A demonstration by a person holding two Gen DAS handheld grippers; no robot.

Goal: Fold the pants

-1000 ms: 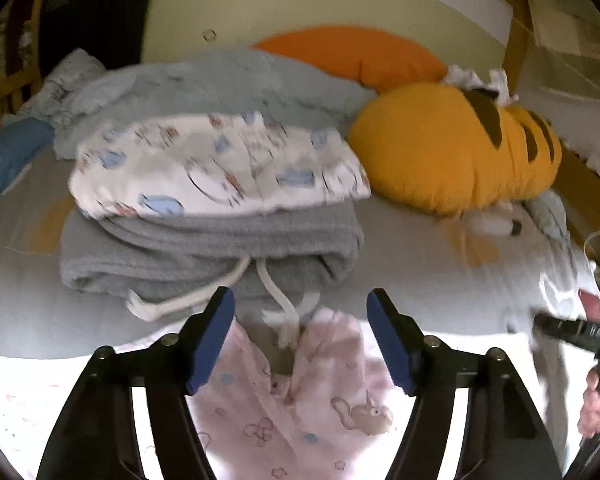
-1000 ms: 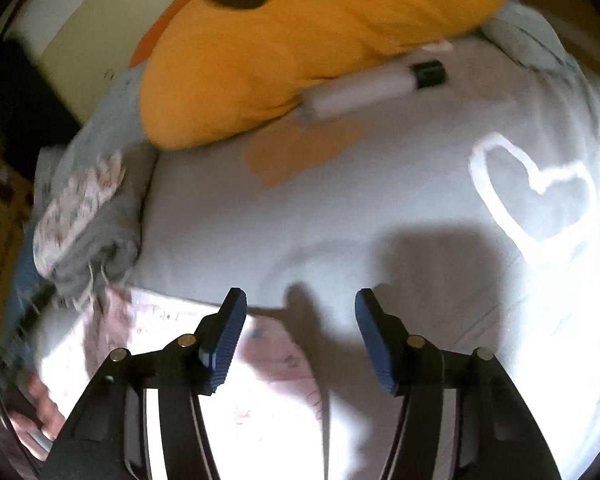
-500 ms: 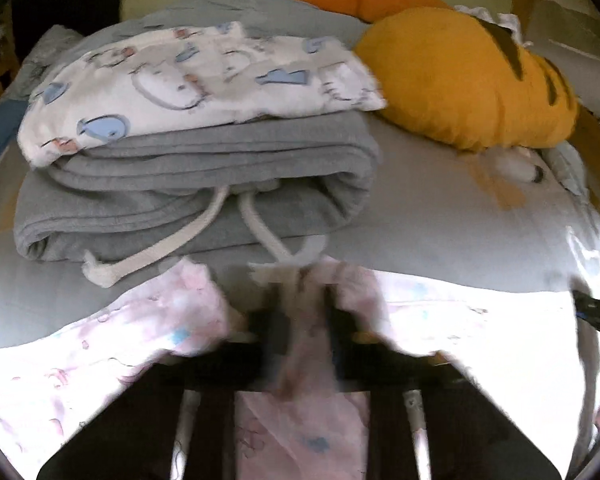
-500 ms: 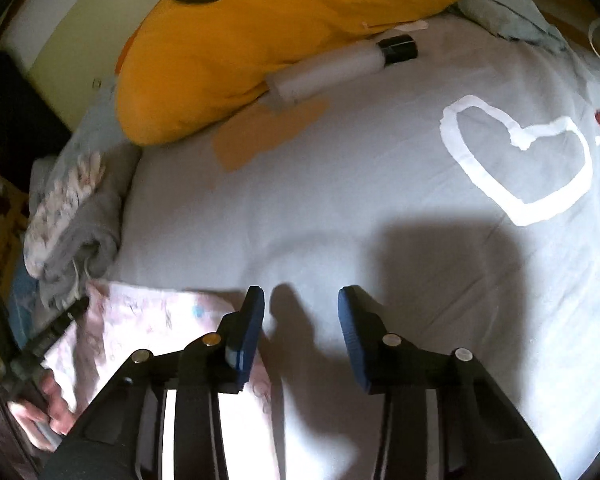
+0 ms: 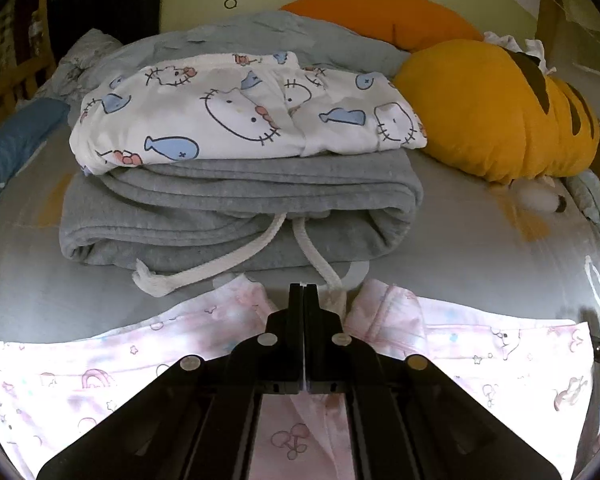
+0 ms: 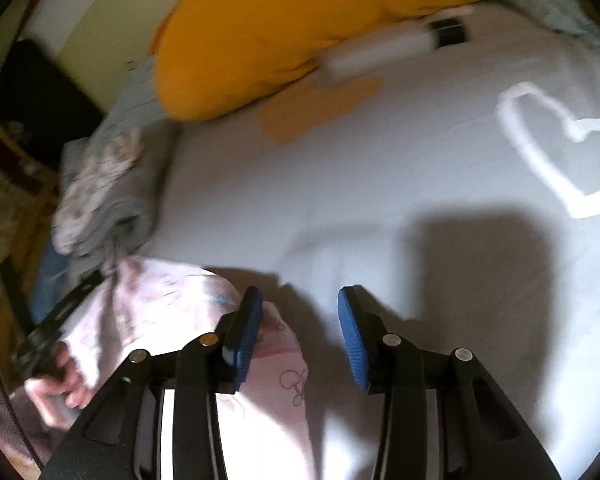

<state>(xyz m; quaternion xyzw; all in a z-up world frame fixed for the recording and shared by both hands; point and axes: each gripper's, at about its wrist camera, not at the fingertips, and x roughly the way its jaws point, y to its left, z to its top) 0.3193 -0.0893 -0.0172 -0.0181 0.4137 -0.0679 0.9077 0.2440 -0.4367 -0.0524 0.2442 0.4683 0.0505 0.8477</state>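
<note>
**Left tongs shut at the crotch, right tongs apart at the edge**

The left tongs point(image 5: 304, 292) are together, tips meeting at the top middle of the pink pants point(image 5: 480, 352), where the cloth bunches up on both sides of them. No gap shows between the tips; whether they pinch a thin fold of the cloth or only press down on it, I cannot tell from the left view. The right tongs point(image 6: 300, 320) stand apart, with nothing between the blue pads point(image 6: 246, 328). Their left pad hangs over the right edge of the pants; the right pad is over bare grey sheet point(image 6: 380, 184). The right view is blurred, so contact with the cloth cannot be judged. The jaws have just been closing, yet nothing is gripped there.

The pants lie spread wide across the near part of the bed, flat and bright under the light, reaching both sides of the left view. They touch or nearly touch the cord point(image 5: 236, 256) of the grey pants point(image 5: 240, 208) behind them.

Progress looks early. I judge that no fold is made yet: the pink pants are open to full width, only ruffled at the centre. 2 other pairs, the grey pants and the cat-print pair point(image 5: 244, 112) on top of them, sit folded in a stack. What is left is the whole fold of this pair, then likely adding it to the stack.
</note>
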